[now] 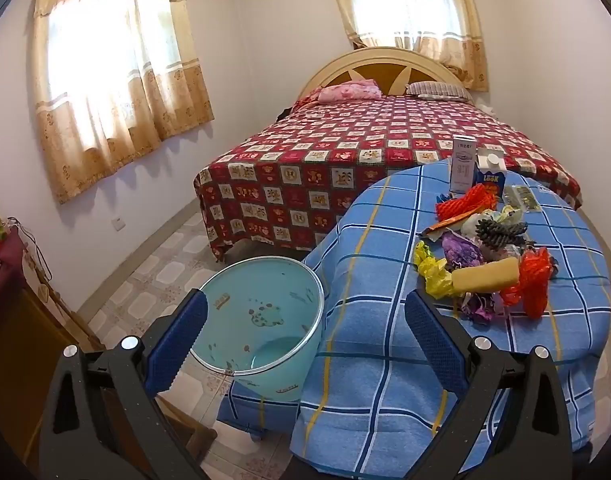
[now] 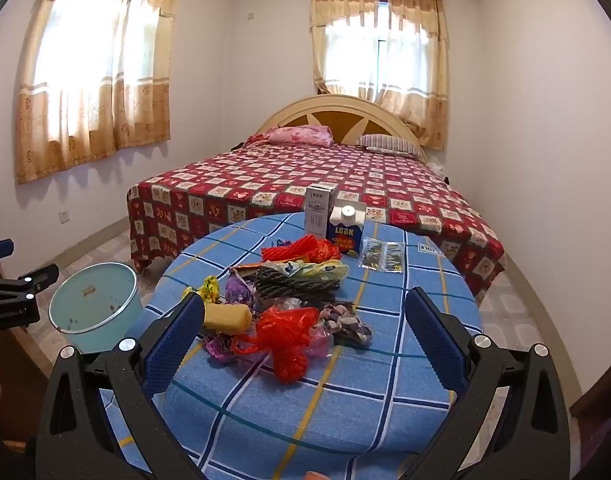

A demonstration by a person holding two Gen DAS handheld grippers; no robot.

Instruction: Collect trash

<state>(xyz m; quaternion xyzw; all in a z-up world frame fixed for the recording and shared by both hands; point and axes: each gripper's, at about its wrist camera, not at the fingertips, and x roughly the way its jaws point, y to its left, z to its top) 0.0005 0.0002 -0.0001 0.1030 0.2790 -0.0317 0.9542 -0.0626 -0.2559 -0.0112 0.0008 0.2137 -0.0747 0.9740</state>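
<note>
A pile of trash point(image 2: 281, 300) lies on the round table with the blue checked cloth point(image 2: 345, 400): a red plastic bag point(image 2: 285, 336), a yellow sponge-like block point(image 2: 227, 318), orange netting point(image 2: 301, 250), wrappers and a rag. Behind it stand a white carton point(image 2: 320, 210) and a blue carton point(image 2: 345, 230). My right gripper point(image 2: 305, 340) is open, just short of the pile, with nothing between its fingers. My left gripper point(image 1: 305, 340) is open too, over the table's left edge, with the pile point(image 1: 485, 256) to its right. A light blue bin point(image 1: 261, 320) stands on the floor beside the table.
A bed with a red patterned cover point(image 2: 305, 176) fills the room behind the table. Two flat sachets point(image 2: 383, 254) lie near the cartons. Dark wooden furniture point(image 1: 21, 340) stands at the left. Tiled floor point(image 1: 165, 264) shows between bed, bin and wall.
</note>
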